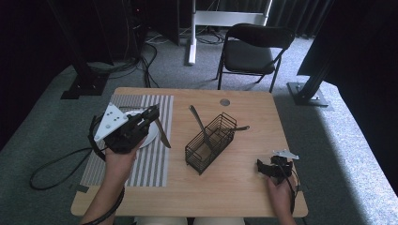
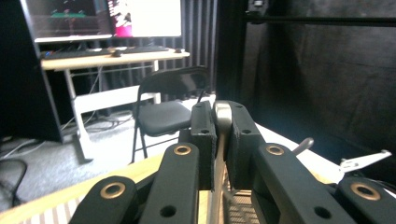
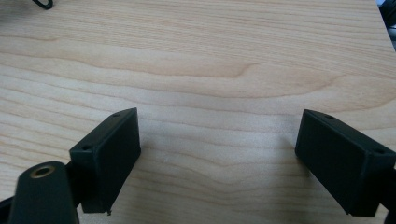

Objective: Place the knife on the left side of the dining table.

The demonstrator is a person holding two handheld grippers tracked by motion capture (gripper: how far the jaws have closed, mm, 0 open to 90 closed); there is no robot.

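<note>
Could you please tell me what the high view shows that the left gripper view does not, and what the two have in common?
The high view alone gives the striped placemat, the white plate and the wire basket with a utensil standing in it. The left gripper view alone gives the desk with monitors in the background. Both give the left gripper shut on a knife and the black folding chair.

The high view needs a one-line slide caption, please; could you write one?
Left gripper holds a knife over the plate, beside the wire basket.
</note>
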